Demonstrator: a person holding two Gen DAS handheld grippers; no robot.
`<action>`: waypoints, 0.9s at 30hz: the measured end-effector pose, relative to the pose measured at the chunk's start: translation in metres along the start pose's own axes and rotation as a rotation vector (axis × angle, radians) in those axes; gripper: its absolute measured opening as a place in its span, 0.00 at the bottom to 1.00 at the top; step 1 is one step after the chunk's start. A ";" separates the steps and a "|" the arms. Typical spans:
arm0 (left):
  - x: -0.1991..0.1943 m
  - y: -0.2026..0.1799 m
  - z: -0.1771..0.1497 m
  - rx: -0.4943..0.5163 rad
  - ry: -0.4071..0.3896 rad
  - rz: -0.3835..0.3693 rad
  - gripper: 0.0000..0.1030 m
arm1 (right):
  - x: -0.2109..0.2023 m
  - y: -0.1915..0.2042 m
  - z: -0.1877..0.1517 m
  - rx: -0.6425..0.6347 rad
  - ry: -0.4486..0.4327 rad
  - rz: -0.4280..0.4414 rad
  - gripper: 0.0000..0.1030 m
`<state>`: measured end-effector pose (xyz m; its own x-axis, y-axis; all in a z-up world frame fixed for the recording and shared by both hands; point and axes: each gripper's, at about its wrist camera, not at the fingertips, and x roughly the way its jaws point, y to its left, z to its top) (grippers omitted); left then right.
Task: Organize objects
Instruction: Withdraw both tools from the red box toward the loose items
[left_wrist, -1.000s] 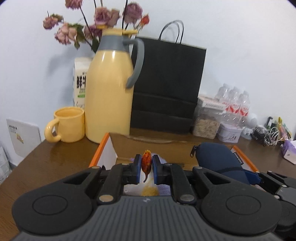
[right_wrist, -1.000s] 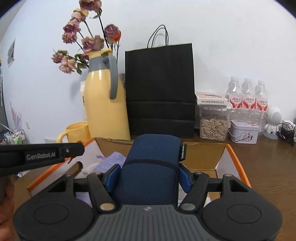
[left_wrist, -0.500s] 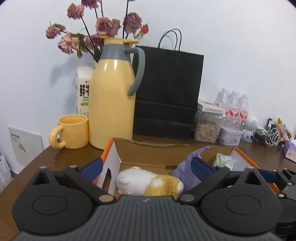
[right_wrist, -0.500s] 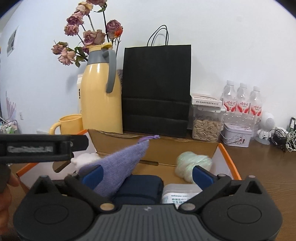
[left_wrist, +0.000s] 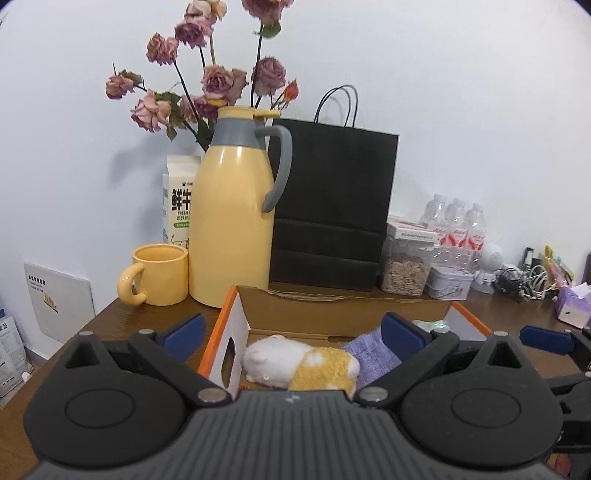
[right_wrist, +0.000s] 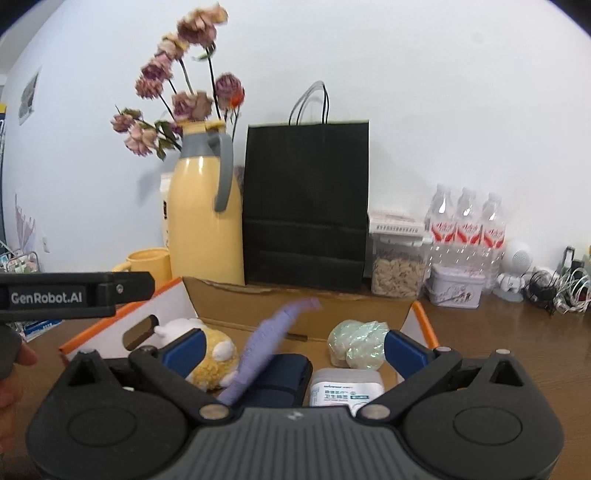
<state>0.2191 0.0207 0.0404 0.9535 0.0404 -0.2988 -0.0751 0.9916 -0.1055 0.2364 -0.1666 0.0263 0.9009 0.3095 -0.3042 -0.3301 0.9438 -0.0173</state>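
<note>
Fuzzy plush toy (left_wrist: 301, 363) beside seemingly knitted lilac pouch (right_wrist: 266, 341) in cardboard box (right_wrist: 295, 301).

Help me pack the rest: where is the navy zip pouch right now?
In the right wrist view the navy zip pouch lies inside the cardboard box, near its front, between the plush toy and the white packet, partly under the purple knit sock.

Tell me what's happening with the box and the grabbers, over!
Left hand-held gripper and right hand-held gripper just opened, both empty. Plush toy, purple cloth and blue pouch lie in the cardboard box. Nothing in the way.
</note>
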 end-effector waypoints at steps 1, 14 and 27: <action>-0.006 0.000 0.000 0.002 -0.001 -0.005 1.00 | -0.007 0.000 0.000 -0.004 -0.008 0.000 1.00; -0.072 0.012 -0.021 0.049 0.061 0.009 1.00 | -0.078 0.005 -0.029 -0.042 0.040 0.018 1.00; -0.104 0.031 -0.062 0.073 0.170 0.046 1.00 | -0.085 0.023 -0.079 -0.157 0.225 0.080 0.82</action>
<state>0.0995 0.0399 0.0093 0.8861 0.0704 -0.4582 -0.0901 0.9957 -0.0213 0.1300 -0.1799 -0.0234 0.7908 0.3322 -0.5141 -0.4531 0.8824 -0.1269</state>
